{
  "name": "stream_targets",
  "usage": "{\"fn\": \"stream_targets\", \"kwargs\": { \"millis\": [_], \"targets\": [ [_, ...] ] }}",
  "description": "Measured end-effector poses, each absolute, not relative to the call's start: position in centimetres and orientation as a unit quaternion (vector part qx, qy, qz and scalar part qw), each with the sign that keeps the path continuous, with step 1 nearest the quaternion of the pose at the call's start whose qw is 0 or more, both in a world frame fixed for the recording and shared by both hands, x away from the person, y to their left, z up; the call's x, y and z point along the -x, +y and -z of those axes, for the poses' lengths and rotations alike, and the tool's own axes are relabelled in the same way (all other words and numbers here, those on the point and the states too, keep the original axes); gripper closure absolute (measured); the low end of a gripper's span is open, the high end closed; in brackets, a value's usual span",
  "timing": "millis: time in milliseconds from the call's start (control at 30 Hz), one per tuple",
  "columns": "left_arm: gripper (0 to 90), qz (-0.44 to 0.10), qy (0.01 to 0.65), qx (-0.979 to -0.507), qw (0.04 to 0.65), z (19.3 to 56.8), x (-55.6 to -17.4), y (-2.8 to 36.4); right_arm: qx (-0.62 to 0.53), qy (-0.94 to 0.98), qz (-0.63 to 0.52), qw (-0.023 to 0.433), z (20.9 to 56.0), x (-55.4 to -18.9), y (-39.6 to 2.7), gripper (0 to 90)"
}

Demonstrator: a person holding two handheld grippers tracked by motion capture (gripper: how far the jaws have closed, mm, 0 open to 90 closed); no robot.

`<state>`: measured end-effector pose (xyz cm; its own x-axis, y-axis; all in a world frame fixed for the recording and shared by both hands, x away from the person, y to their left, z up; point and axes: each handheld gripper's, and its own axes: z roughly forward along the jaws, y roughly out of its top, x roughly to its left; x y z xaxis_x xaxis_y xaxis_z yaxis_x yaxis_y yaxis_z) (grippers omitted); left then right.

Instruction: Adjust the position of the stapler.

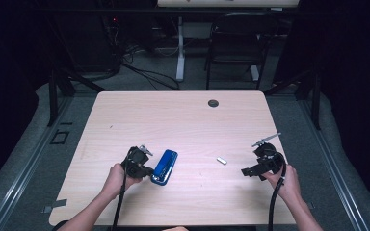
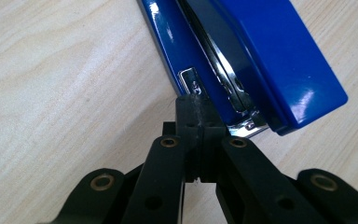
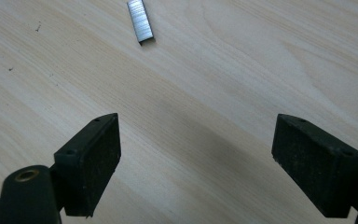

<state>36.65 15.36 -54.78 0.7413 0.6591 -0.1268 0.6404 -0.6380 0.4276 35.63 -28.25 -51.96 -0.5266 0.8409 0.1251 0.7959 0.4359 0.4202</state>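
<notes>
Blue stapler (image 1: 164, 166) lying on the wooden counter (image 1: 183, 120) at about 7 o'clock of its centre, the left claw (image 2: 199, 108) clenched, its tips meeting the stapler's metal rear end — whether they pinch anything there cannot be told. The staple strip (image 3: 140, 21) lies alone at 12 o'clock of the right claw (image 3: 196, 161), whose jaws stand released and wide, nothing between them. To load well, it seems best to steady the stapler firmly with the left claw while the right descends squarely over the strip — pinching its long sides, lightly enough not to break it.
</notes>
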Motion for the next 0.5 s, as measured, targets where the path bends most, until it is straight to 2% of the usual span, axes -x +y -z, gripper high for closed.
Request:
{"fn": "stream_targets", "kwargs": {
  "millis": [500],
  "targets": [
    [90.0,-0.019,0.337,-0.907,0.252,54.24,-36.15,14.55,-0.486,0.844,-0.224,0.047,52.02,-35.63,-28.2,14.9]
  ]
}}
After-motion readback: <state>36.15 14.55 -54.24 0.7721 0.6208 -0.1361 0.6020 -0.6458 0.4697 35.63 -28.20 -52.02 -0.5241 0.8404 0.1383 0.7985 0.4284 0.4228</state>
